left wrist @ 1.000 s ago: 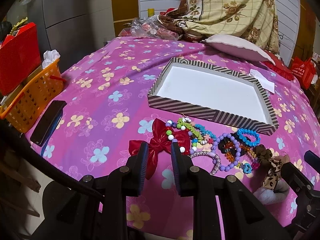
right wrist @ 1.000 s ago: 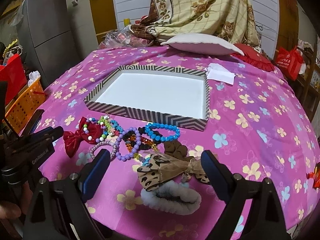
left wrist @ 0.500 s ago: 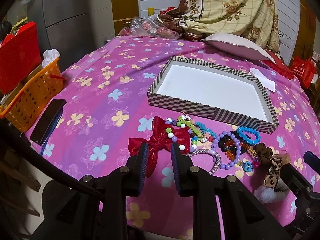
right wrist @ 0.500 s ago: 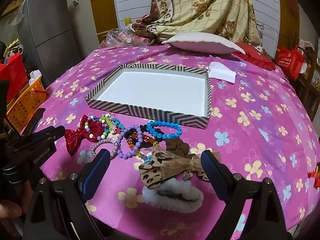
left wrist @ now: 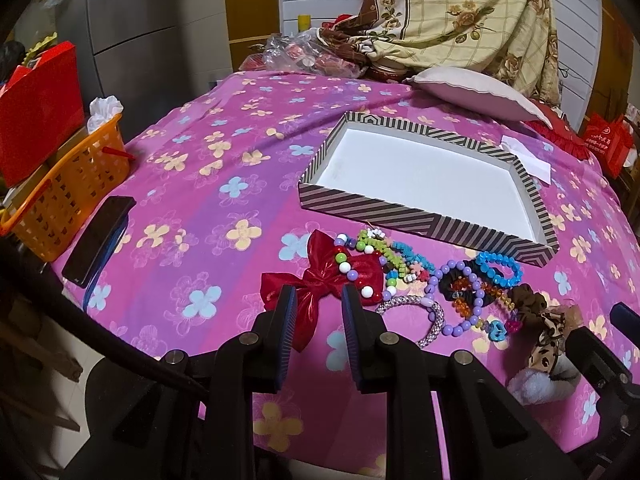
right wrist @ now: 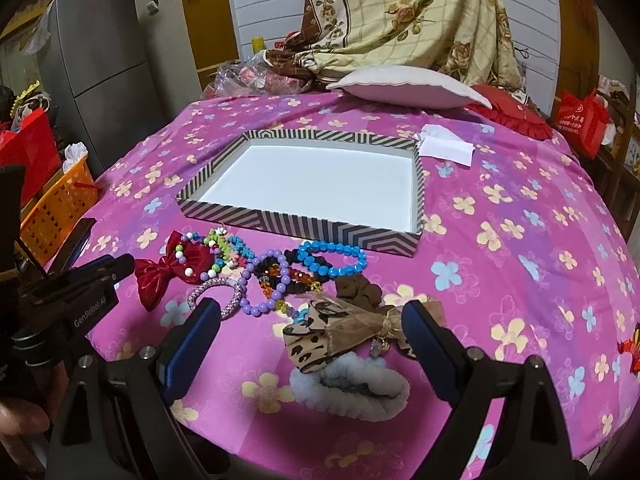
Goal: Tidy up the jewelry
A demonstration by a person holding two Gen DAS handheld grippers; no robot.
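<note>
Here, through my left wrist camera, my left gripper (left wrist: 318,300) hovered with jaws narrowly parted and nothing between them, just short of the shiny red fabric bow (left wrist: 320,284) on the pink flowered bedspread (left wrist: 192,168). The striped shallow cardboard box (left wrist: 420,216) lay beyond the bead bracelets. Through my right wrist camera, my right gripper (right wrist: 310,320) stood wide open, its fingers either side of the leopard-print ribbon bow (right wrist: 340,330), above the white fluffy scrunchie (right wrist: 352,392).

The left gripper (left wrist: 316,300) hides part of the red bow (left wrist: 320,276); the red bag's (right wrist: 580,120) print is illegible.
</note>
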